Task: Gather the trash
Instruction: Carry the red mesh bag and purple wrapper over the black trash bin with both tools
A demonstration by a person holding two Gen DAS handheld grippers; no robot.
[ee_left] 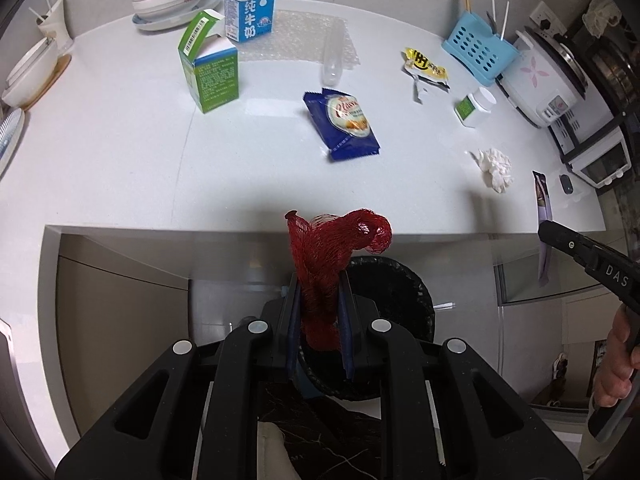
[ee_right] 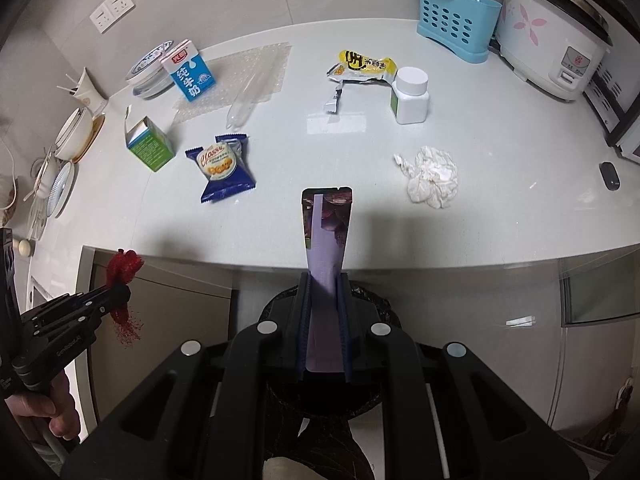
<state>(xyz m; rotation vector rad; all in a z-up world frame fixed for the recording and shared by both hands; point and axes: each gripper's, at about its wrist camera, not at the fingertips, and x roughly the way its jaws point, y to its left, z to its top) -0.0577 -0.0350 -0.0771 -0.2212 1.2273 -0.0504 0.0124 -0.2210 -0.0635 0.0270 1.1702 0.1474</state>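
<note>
Trash in my two hands is hanging directly over the black-lined bin standing on the floor below the worktop edge. My left hand-held gripper is pointing steeply down, its jaws clamping almost fully together on the red mesh netting, whose bunched length is running straight up out of the jaws; the bin mouth is lying just beyond and slightly right of its fingertips. My right hand-held gripper is likewise pinching nearly closed on the purple sachet, its long axis standing in line with the fingers, with the bin rim showing directly beneath. I am judging the right one the better centred over the opening, so the left needs a small shift rightward before release. Farther out on the worktop, the blue biscuit wrapper, crumpled tissue, green carton, yellow wrapper and milk carton are lying uncollected.
</note>
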